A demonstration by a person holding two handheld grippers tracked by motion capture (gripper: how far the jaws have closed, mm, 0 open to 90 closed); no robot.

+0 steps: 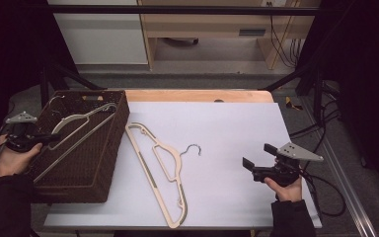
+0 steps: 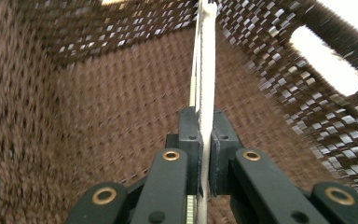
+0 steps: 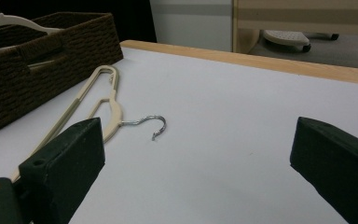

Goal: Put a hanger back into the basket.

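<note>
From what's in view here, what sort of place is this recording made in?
Probably a lab or office set up for recording: a white-covered table inside a black frame, loose cables on the floor, and wooden desk furniture behind.

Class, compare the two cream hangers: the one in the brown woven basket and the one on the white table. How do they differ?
The hanger in the basket is clamped by the left gripper; the hanger on the table is untouched. The first leans on the woven basket, with one end above the rim; the second lies flat on the white table with its metal hook plainly showing. Both are cream and similarly shaped.
</note>
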